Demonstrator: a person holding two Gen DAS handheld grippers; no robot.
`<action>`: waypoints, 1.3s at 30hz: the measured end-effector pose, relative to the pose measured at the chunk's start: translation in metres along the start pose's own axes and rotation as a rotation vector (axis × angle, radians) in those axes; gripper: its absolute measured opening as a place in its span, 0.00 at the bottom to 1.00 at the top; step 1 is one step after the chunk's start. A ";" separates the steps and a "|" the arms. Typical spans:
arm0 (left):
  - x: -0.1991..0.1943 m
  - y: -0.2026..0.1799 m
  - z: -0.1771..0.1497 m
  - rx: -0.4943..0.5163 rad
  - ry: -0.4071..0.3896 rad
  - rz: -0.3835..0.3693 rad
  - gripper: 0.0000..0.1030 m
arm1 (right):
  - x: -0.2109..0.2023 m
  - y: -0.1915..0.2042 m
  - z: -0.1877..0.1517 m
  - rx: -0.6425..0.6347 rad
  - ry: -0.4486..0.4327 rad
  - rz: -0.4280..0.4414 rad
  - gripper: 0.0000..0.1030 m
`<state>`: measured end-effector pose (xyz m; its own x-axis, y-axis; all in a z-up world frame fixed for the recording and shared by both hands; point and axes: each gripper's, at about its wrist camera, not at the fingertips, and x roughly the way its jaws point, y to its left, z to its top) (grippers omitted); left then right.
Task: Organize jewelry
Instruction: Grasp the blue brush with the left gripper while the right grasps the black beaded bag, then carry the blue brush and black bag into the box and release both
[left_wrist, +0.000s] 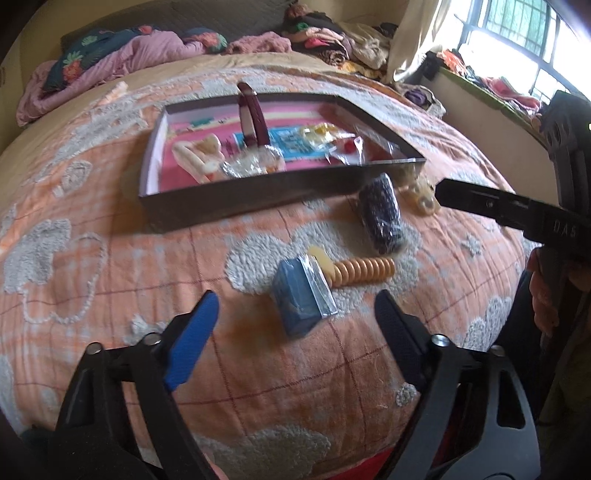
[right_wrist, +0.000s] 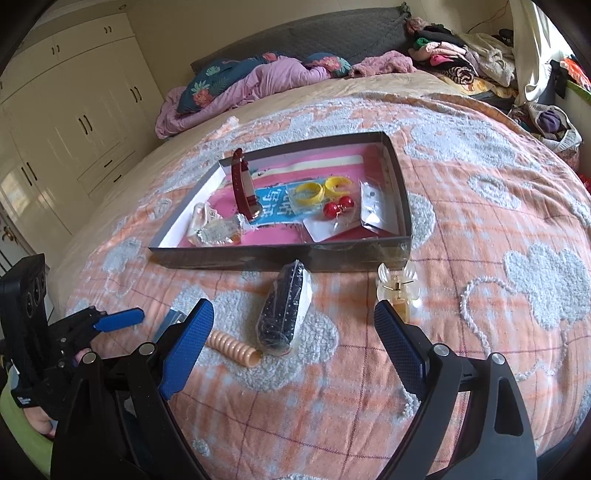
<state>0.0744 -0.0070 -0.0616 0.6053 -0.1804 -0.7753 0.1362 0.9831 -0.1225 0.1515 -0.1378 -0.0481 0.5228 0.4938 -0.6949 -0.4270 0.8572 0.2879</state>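
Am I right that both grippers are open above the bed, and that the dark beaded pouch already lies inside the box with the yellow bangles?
Not quite. The pouch lies on the bedspread just outside the box, in front of its near wall, as the right wrist view shows. The bangles are inside, and the left gripper and right gripper are open.
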 end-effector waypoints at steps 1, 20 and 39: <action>0.003 -0.001 -0.001 0.007 0.007 -0.004 0.68 | 0.003 -0.001 0.000 0.003 0.007 0.003 0.85; 0.011 0.014 -0.002 -0.054 -0.005 -0.069 0.17 | 0.075 0.005 0.003 -0.019 0.137 -0.004 0.53; -0.019 0.033 0.012 -0.109 -0.111 -0.054 0.17 | 0.036 0.015 -0.002 -0.063 0.053 0.068 0.32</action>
<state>0.0773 0.0282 -0.0433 0.6829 -0.2292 -0.6936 0.0881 0.9684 -0.2333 0.1626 -0.1075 -0.0703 0.4525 0.5405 -0.7093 -0.5066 0.8104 0.2943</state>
